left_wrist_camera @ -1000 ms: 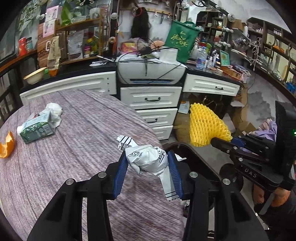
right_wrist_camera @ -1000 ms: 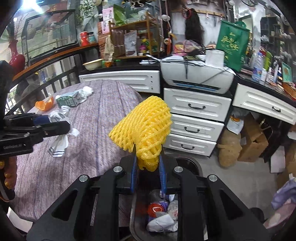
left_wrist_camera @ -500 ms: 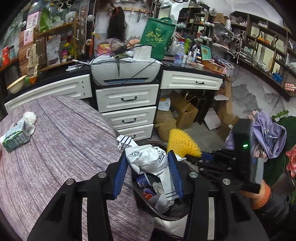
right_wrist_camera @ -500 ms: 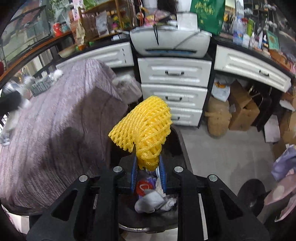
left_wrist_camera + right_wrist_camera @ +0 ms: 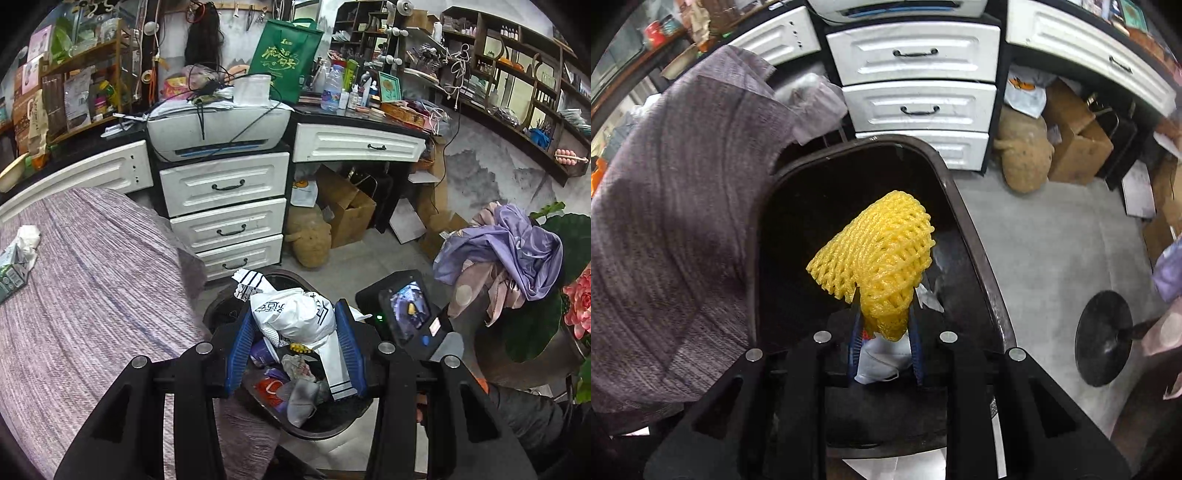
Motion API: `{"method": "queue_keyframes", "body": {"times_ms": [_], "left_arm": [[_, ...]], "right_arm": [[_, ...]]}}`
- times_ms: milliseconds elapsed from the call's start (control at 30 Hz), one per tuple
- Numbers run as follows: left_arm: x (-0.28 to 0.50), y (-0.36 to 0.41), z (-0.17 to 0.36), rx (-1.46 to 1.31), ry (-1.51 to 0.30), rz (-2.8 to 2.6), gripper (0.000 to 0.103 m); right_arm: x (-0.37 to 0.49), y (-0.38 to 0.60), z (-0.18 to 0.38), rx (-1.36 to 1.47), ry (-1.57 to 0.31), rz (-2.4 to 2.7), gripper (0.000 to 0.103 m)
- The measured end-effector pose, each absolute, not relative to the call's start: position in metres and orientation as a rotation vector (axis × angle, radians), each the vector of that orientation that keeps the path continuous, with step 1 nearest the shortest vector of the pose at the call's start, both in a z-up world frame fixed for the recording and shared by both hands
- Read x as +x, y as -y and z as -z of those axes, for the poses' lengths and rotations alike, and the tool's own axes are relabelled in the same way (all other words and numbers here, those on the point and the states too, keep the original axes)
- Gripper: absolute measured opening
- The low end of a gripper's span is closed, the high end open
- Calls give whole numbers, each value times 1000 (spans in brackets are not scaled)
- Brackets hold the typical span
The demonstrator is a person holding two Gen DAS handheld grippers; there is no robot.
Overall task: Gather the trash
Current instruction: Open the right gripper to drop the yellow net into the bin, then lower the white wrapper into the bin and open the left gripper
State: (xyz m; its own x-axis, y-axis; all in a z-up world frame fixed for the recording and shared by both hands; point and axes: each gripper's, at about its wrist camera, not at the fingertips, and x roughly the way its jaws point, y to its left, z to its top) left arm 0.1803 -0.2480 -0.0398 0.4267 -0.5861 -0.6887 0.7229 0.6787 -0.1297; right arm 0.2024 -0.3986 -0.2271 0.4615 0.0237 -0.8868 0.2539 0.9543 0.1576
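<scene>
My left gripper (image 5: 293,328) is shut on a crumpled white printed bag (image 5: 291,315) and holds it over the dark trash bin (image 5: 221,310), which has several pieces of rubbish inside. My right gripper (image 5: 884,332) is shut on a yellow foam fruit net (image 5: 879,254) and holds it inside the mouth of the same bin (image 5: 975,240). The back of the right gripper, with its small screen (image 5: 410,308), shows in the left wrist view beside the bin.
The purple-clothed table (image 5: 85,288) is left of the bin, with a green carton (image 5: 9,277) and white tissue (image 5: 27,238) on it. White drawers (image 5: 225,214) stand behind. Cardboard boxes (image 5: 345,210) and a black stool base (image 5: 1102,336) are on the floor.
Both grippers swung right off the table to the bin. The right gripper lowered the yellow net into the bin's mouth; the left brought the white bag above the bin.
</scene>
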Motion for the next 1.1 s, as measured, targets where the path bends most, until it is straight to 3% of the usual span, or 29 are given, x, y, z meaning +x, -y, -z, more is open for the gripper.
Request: {"method": "queue_keyframes", "body": {"times_ms": [33, 167, 767, 1100], "left_arm": [[180, 250, 41, 201, -779, 828, 44], [177, 257, 46, 211, -792, 840, 44], [167, 292, 76, 281, -872, 895, 44], [168, 324, 116, 364, -984, 949, 44]], "right_arm": [[202, 400, 229, 294, -1090, 162, 31], [198, 407, 227, 322, -1077, 199, 70], [174, 461, 164, 396, -881, 383, 82], [151, 500, 136, 466, -780, 489, 82]]}}
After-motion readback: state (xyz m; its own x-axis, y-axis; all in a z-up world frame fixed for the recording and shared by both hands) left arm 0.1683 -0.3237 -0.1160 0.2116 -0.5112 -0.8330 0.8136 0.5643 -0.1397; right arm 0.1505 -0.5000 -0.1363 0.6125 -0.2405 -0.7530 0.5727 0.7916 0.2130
